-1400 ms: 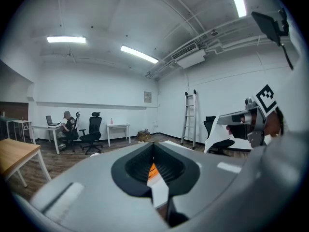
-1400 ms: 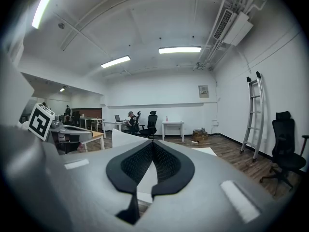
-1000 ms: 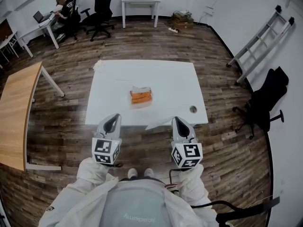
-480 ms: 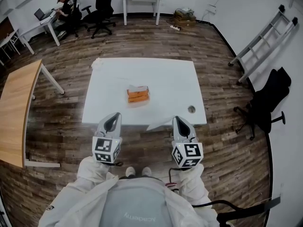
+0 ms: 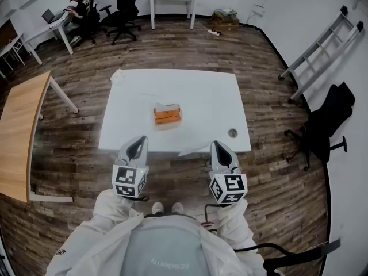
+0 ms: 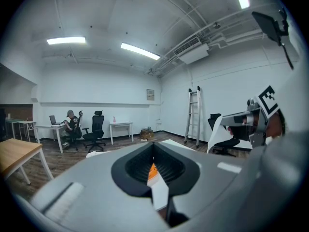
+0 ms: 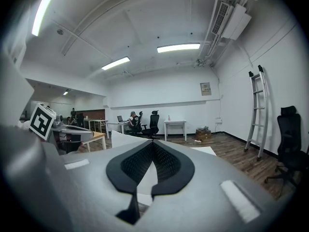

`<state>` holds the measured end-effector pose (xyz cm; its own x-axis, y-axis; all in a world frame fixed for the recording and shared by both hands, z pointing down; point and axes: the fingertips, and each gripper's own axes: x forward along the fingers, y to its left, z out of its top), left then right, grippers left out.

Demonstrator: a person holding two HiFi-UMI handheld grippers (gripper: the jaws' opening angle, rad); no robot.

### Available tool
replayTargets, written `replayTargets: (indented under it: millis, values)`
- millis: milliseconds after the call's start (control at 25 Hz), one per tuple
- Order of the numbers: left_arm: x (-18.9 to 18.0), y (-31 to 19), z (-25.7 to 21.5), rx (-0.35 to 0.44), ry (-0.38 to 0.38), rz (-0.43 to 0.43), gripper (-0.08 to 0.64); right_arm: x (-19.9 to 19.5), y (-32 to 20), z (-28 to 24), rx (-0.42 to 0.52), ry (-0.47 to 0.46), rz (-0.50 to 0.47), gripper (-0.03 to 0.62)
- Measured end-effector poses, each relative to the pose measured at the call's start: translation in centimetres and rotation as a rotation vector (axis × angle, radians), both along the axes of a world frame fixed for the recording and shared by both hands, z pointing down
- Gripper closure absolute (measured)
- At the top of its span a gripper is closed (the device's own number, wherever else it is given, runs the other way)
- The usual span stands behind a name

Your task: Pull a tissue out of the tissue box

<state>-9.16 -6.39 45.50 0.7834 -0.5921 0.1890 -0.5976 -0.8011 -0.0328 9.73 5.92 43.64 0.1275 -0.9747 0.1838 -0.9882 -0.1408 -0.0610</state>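
An orange tissue box [image 5: 167, 115] lies in the middle of the white table [image 5: 207, 91], with a white tissue poking out of its top. It also shows between the left jaws as an orange box [image 6: 151, 170]. Both grippers hover side by side just before the table's near edge, well short of the box. My left gripper [image 5: 138, 140] [image 6: 153, 145] is shut with nothing in it. My right gripper [image 5: 216, 144] [image 7: 152, 143] is shut, and a loose white tissue [image 5: 192, 150] [image 6: 218, 134] hangs from its tip toward the left.
A crumpled tissue [image 5: 118, 76] lies on the table's far left corner, and a round hole [image 5: 232, 133] is near its right front. A wooden table [image 5: 17, 131] stands at left. A ladder [image 5: 313, 50] and a black chair [image 5: 325, 119] stand at right. A person sits at a far desk [image 5: 54, 25].
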Motion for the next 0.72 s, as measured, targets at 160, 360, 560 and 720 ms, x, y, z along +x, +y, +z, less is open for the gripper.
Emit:
replayTargets:
  millis: [160, 360, 560, 720]
  values:
    - [0.09, 0.01, 0.00, 0.000, 0.001, 0.000, 0.560, 0.14, -0.09, -0.03, 0.000, -0.002, 0.002, 0.594]
    - [-0.07, -0.02, 0.13, -0.003, -0.003, -0.003, 0.560, 0.14, -0.16, 0.09, 0.001, -0.009, 0.003, 0.594]
    - [-0.21, -0.19, 0.08, -0.001, -0.001, -0.006, 0.560, 0.10, -0.30, 0.10, 0.004, -0.009, 0.004, 0.594]
    - [-0.18, -0.28, 0.11, -0.001, -0.001, -0.006, 0.560, 0.11, -0.38, 0.28, -0.001, -0.013, 0.005, 0.594]
